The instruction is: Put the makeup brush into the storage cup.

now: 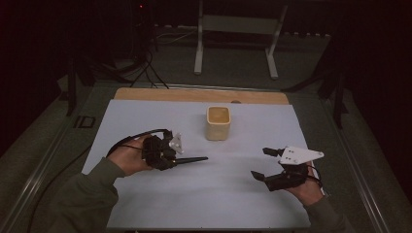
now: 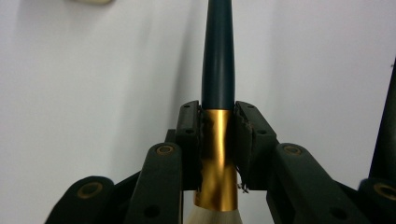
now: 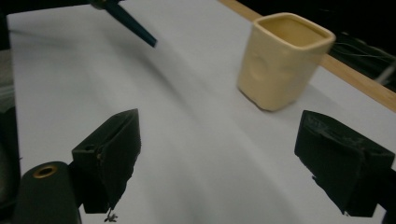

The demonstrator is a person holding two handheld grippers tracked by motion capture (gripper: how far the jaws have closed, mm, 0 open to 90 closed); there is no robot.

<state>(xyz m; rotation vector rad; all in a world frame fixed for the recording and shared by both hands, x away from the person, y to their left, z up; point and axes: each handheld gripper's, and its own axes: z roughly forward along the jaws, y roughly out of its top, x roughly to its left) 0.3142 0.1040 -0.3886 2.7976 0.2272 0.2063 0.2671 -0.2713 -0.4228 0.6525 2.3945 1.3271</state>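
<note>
A brush with a dark teal handle, a gold ferrule and pale bristles is clamped in my left gripper. In the high view the left gripper sits at the table's left, and the brush handle points right, low over the white sheet. A cream square cup stands upright at the middle back, also seen as the cup in the right gripper view. My right gripper is open at the right front with nothing between its jaws, its pads wide apart.
A white sheet covers most of the wooden table. A white metal stand and cables lie on the floor behind the table. The tip of the brush handle crosses the top left of the right gripper view.
</note>
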